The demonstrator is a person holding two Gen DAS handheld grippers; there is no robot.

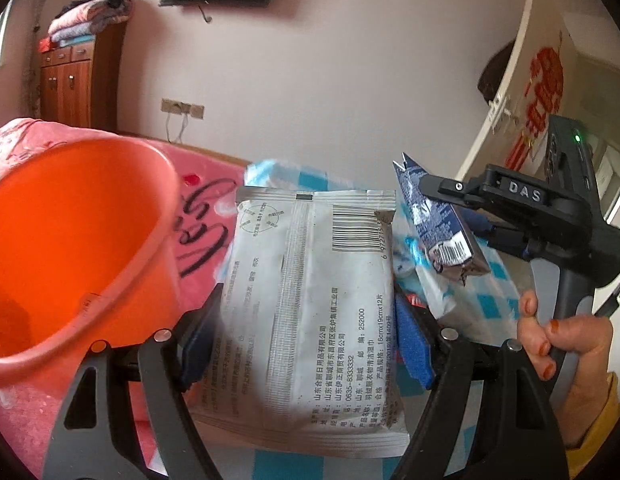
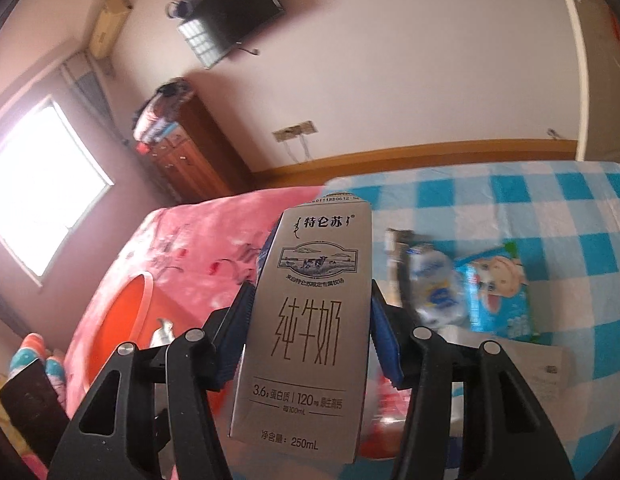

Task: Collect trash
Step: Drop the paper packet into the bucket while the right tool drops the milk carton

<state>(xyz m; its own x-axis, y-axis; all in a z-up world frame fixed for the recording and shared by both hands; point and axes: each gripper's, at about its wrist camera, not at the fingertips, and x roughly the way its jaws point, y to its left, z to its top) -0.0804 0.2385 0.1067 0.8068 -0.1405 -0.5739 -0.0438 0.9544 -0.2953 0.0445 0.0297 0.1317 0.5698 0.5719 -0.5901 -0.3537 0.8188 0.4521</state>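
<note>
the orange bucket (image 1: 69, 248) runs off the left edge; items (image 2: 438, 292) beside the milk carton (image 2: 305, 320) blur beyond naming.

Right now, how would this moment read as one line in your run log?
left hand-held gripper: shut on wipes packet | right hand-held gripper: shut on milk carton | orange bucket: beside left

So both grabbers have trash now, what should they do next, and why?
Probably carry the white packet, pinched in the left gripper, over the orange bucket and let go. The bucket's open mouth sits right beside it. The right gripper already grips the milk carton, which can follow.
</note>
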